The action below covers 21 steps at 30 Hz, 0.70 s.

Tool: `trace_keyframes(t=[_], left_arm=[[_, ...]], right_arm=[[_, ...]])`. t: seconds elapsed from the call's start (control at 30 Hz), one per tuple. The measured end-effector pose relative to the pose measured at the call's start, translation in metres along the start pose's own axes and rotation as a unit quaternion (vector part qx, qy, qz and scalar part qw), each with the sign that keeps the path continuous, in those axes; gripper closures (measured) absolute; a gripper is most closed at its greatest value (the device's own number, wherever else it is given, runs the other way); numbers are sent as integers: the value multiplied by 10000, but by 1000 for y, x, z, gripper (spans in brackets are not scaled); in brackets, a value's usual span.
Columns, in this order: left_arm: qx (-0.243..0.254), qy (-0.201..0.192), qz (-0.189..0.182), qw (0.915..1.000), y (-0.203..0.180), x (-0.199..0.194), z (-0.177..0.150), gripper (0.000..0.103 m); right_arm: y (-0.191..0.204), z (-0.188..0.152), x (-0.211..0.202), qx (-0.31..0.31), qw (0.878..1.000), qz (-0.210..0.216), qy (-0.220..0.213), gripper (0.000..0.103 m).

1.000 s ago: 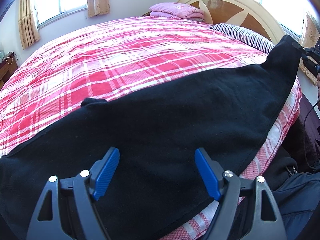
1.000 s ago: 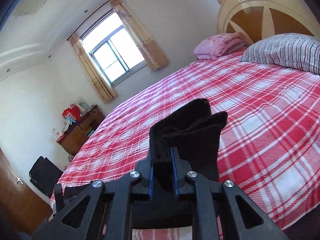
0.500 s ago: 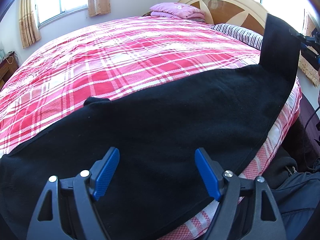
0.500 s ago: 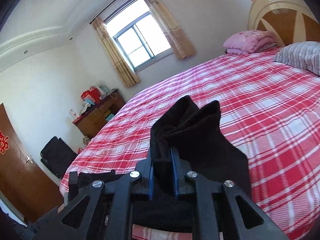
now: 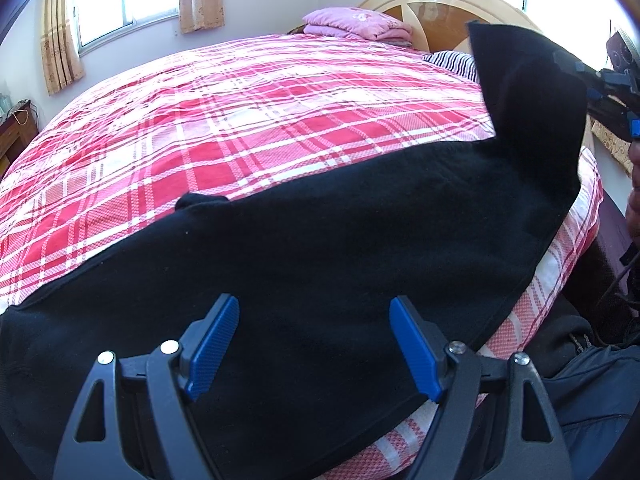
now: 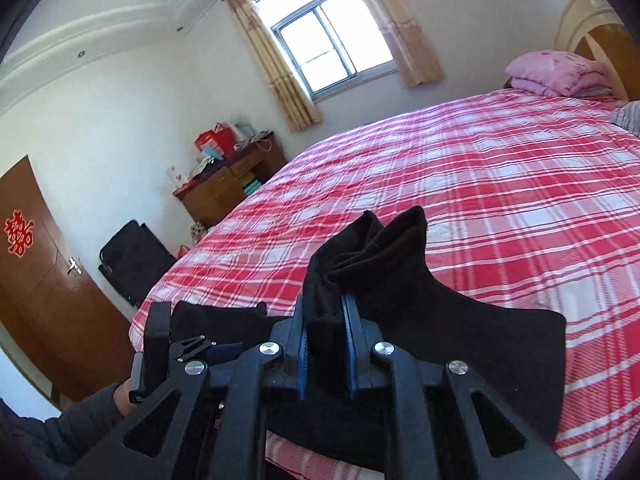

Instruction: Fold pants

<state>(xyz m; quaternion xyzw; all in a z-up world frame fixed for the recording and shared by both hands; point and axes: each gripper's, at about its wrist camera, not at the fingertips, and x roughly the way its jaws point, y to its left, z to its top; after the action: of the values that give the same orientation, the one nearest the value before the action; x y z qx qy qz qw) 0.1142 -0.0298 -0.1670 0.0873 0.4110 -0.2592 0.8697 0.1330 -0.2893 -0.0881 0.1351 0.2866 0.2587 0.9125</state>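
Observation:
Black pants (image 5: 320,240) lie along the near edge of a bed with a red and white plaid cover (image 5: 240,112). My left gripper (image 5: 314,344) is open and empty, hovering just above the middle of the pants. My right gripper (image 6: 325,344) is shut on the bunched leg end of the pants (image 6: 372,252) and holds it lifted above the bed. In the left wrist view that lifted end (image 5: 532,92) stands up at the right, with the right gripper (image 5: 612,92) behind it.
A wooden headboard (image 5: 436,4), a striped pillow (image 5: 452,60) and folded pink bedding (image 5: 356,26) are at the bed's head. A wooden dresser (image 6: 228,184), a black bag (image 6: 132,256) and a brown door (image 6: 44,280) stand beyond the foot.
My right gripper has lifted the pants' leg end higher and swung it left toward the foot of the bed. My left gripper has stayed open in place.

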Motion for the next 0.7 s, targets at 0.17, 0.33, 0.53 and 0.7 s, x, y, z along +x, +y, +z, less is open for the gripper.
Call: trace_keyframes(t=[0.17, 0.33, 0.53, 0.7], left_arm=[[-86, -52, -70, 9999, 2, -3, 1, 22], [-212, -92, -95, 9997, 7, -5, 2, 22], [-284, -91, -163, 9994, 8, -4, 2, 22], [-345, -68, -321, 9989, 8, -3, 2, 22]], right_arm=[[15, -11, 38, -201, 9987, 152, 434, 88], [26, -27, 71, -369, 9952, 303, 858, 88], [40, -49, 95, -647, 9888, 431, 1274, 88], [41, -68, 119, -750, 9811, 401, 1735, 87]])
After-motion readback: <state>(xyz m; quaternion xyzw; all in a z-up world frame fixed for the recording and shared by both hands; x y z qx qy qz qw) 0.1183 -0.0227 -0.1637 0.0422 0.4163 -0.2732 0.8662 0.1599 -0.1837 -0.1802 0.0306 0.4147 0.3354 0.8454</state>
